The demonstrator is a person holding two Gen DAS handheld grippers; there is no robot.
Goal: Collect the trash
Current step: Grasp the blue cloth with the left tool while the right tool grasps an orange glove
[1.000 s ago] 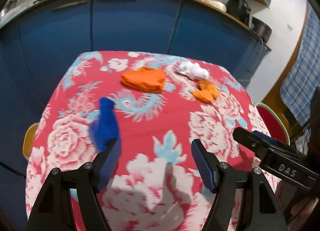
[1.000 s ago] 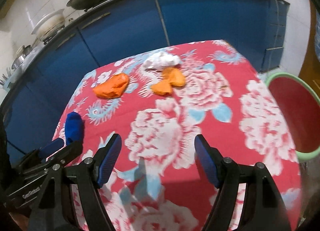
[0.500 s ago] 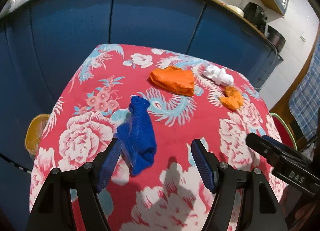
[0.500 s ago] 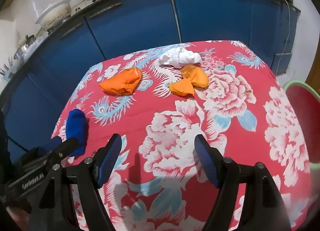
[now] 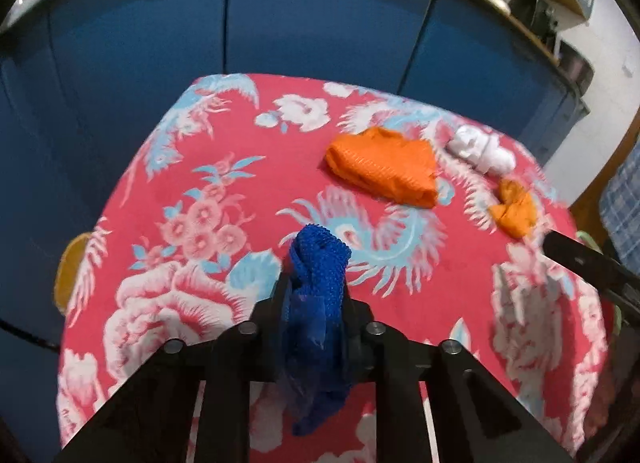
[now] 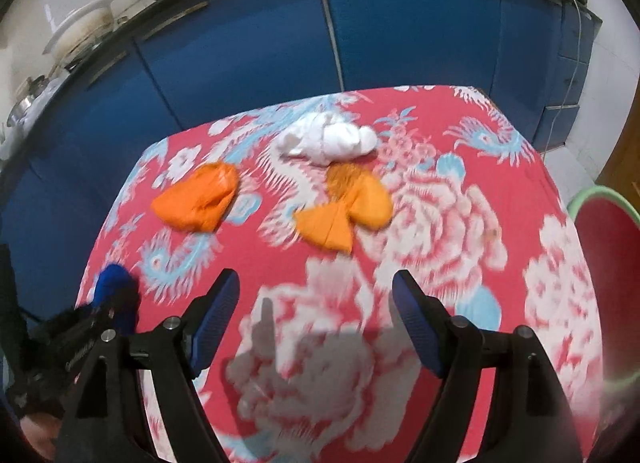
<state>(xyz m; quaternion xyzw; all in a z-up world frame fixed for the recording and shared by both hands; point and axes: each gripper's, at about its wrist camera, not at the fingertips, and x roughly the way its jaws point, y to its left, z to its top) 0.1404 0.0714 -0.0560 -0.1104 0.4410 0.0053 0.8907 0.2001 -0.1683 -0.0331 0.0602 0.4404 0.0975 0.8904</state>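
My left gripper is shut on a blue mesh wad, which bulges above the pads and hangs below them over the red flowered tablecloth. Farther back lie a folded orange mesh piece, a white crumpled wad and a smaller orange wad. In the right wrist view my right gripper has its jaws opening with nothing between them, short of the small orange wad. The white wad and the larger orange piece lie beyond; the blue wad shows at far left.
A red tub with a green rim stands off the table's right side. A yellow object shows below the left edge. Blue cabinet doors close off the far side, with pans on the counter above.
The left gripper moved forward and down over the blue wad and shut on it. The right gripper moved forward toward the orange and white pieces.
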